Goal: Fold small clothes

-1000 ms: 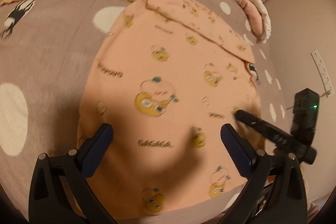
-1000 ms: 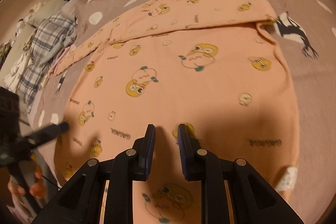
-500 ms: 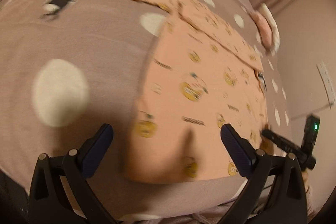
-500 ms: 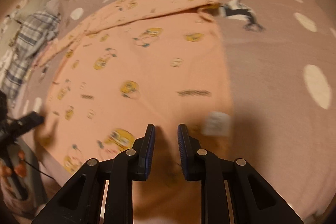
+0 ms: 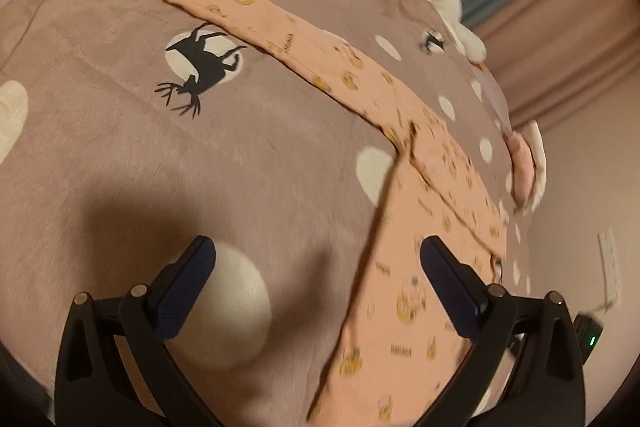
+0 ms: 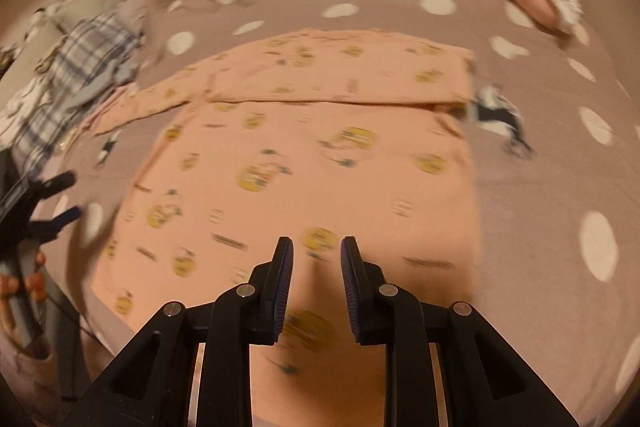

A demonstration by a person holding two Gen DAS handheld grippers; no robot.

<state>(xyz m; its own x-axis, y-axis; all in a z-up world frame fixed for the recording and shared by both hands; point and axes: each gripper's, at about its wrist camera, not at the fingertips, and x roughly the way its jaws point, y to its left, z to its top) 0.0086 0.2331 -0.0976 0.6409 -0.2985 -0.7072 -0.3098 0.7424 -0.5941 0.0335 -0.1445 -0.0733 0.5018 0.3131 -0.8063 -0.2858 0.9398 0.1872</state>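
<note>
The peach printed top (image 6: 304, 163) is lying flat on the spotted bedspread (image 5: 168, 163), one sleeve (image 5: 280, 31) stretching away. The left gripper (image 5: 316, 267) is hovering with jaws spread wide, empty; the right gripper (image 6: 316, 267) is hanging over the hem, jaws narrowly parted, gripping nothing. Risk: pinching bedspread along with fabric, dragging the top crooked.

Left claw (image 5: 316, 259): fingers spread wide, blue pads facing each other across a broad gap, nothing between them. Right claw (image 6: 316, 261): fingers drawn close but not touching, a narrow gap between the pads, apparently empty. In the right wrist view the left claw (image 6: 60, 197) shows at the far left edge, blurred, with a hand (image 6: 24, 283) below it.
</note>
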